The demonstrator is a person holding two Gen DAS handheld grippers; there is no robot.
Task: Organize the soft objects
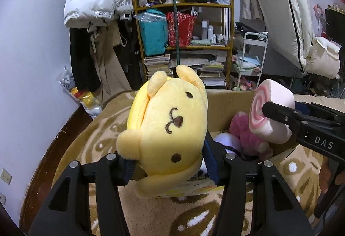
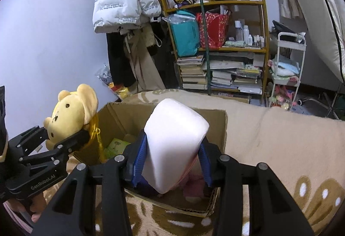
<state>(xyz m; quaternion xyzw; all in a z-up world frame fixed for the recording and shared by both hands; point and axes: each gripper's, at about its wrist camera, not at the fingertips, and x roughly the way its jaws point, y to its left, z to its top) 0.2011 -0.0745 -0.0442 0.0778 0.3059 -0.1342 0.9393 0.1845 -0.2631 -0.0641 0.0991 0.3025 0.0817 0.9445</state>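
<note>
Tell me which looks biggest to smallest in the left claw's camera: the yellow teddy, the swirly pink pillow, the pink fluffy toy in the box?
1. yellow teddy, though it is closest to the camera, which helps it look big
2. swirly pink pillow
3. pink fluffy toy, partly hidden behind the pillow, so its real size is unsure

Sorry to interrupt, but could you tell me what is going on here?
A person is sorting soft toys into a cardboard box on a patterned blanket. The left hand-held gripper is clamped on a yellow plush dog, and the right hand-held gripper grips a pink swirl cushion above the box. A pink plush already lies inside.
</note>
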